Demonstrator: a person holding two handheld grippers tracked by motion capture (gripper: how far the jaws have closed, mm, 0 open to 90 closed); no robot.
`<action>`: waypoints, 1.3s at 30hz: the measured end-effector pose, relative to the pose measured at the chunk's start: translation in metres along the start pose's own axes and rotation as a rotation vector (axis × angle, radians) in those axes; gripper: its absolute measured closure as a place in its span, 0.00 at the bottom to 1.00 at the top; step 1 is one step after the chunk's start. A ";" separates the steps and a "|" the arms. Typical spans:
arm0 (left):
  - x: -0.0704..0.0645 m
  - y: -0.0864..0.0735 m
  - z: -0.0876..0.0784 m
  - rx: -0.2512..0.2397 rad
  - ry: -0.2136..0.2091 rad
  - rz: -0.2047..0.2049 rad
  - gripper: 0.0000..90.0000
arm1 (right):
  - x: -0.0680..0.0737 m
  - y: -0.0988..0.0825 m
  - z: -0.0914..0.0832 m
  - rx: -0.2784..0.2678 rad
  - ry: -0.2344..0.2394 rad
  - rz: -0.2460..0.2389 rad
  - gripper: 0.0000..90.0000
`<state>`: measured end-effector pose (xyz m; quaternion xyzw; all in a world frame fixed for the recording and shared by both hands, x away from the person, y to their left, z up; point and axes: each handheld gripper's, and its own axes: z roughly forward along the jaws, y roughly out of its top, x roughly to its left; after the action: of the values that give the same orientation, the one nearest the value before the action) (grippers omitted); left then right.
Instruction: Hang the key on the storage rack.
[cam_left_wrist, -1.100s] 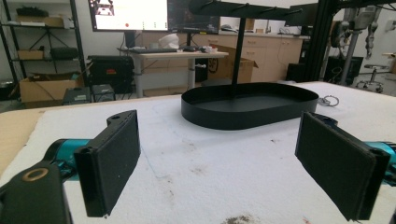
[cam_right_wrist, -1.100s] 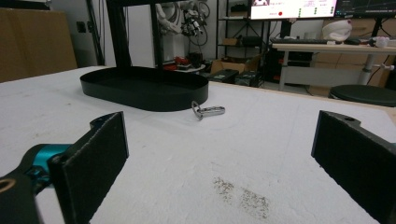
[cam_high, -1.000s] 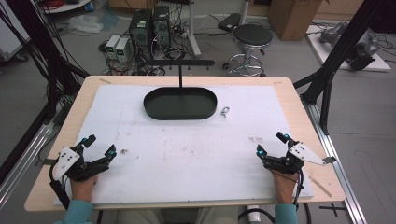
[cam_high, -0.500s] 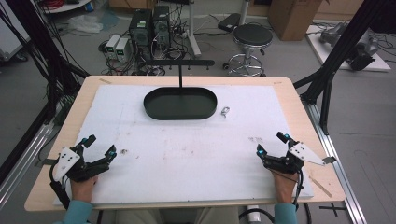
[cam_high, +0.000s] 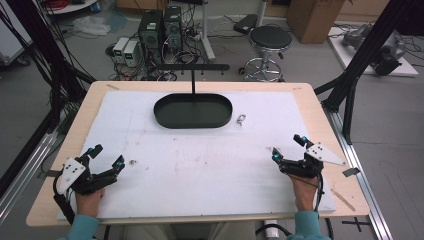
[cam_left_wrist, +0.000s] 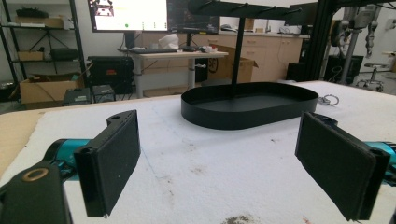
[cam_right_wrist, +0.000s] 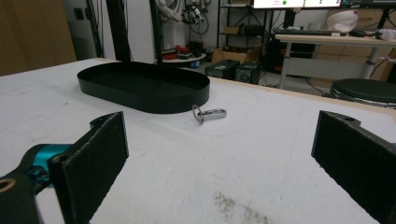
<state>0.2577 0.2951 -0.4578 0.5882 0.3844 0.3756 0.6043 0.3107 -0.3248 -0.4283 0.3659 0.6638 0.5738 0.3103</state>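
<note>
A black oval tray (cam_high: 193, 111) with a T-shaped hanger post (cam_high: 193, 67) rising from its back stands at the far middle of the white mat. The tray (cam_left_wrist: 252, 106) also appears ahead in the left gripper view. A small silver key-ring clasp (cam_high: 241, 119) lies on the mat just right of the tray; the right gripper view shows the clasp (cam_right_wrist: 209, 114) beside the tray (cam_right_wrist: 144, 86). My left gripper (cam_high: 106, 159) rests open at the near left of the mat. My right gripper (cam_high: 288, 148) rests open at the near right. Neither holds anything.
A small dark speck (cam_high: 133, 162) lies on the mat (cam_high: 200, 160) just right of the left gripper. The wooden table edge (cam_high: 345, 165) borders the mat. Black frame struts (cam_high: 350, 85) stand at the right, cables and computers behind the table.
</note>
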 end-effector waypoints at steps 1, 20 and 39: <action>0.000 0.000 0.000 0.000 0.000 0.000 0.16 | -0.001 0.005 0.002 0.009 0.006 -0.004 0.03; 0.000 0.000 0.000 -0.003 -0.001 -0.008 0.16 | -0.015 0.093 0.073 0.220 0.182 -0.085 0.04; 0.002 0.000 0.001 0.005 0.000 -0.021 0.16 | -0.016 0.109 0.152 0.474 0.244 -0.166 0.04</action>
<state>0.2593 0.2962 -0.4576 0.5857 0.3915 0.3682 0.6067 0.4600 -0.2489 -0.3429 0.3008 0.8397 0.4151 0.1795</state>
